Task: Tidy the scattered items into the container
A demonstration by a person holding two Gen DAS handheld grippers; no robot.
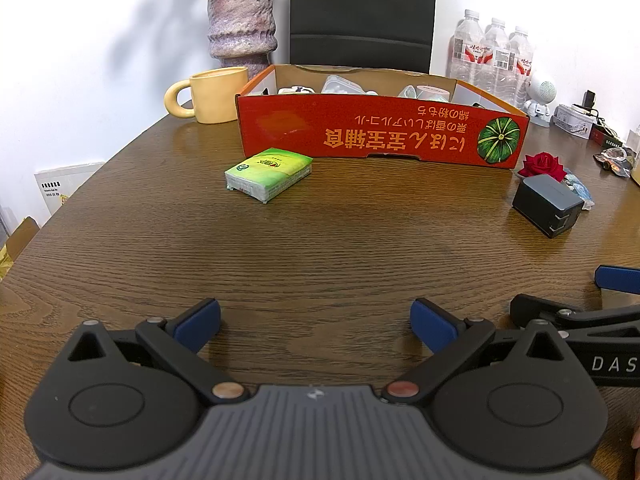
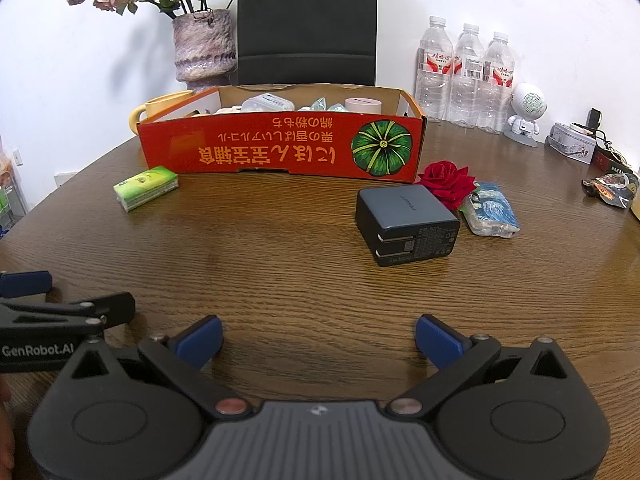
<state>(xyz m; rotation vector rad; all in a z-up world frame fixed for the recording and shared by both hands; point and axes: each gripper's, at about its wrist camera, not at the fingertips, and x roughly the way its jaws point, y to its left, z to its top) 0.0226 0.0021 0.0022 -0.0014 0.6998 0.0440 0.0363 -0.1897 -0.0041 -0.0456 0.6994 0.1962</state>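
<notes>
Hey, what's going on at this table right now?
A person holds two grippers low over the wooden table, tidying loose items into the orange cardboard box, which already holds several things. The left gripper and the right gripper are both open and empty. Still out on the table: a green tissue pack, a dark charger, a red rose and a blue tissue pack.

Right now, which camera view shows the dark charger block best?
The right wrist view: the charger block sits near centre, showing its folded prongs and label. The left wrist view catches it small, near the right edge, with no print readable.
</notes>
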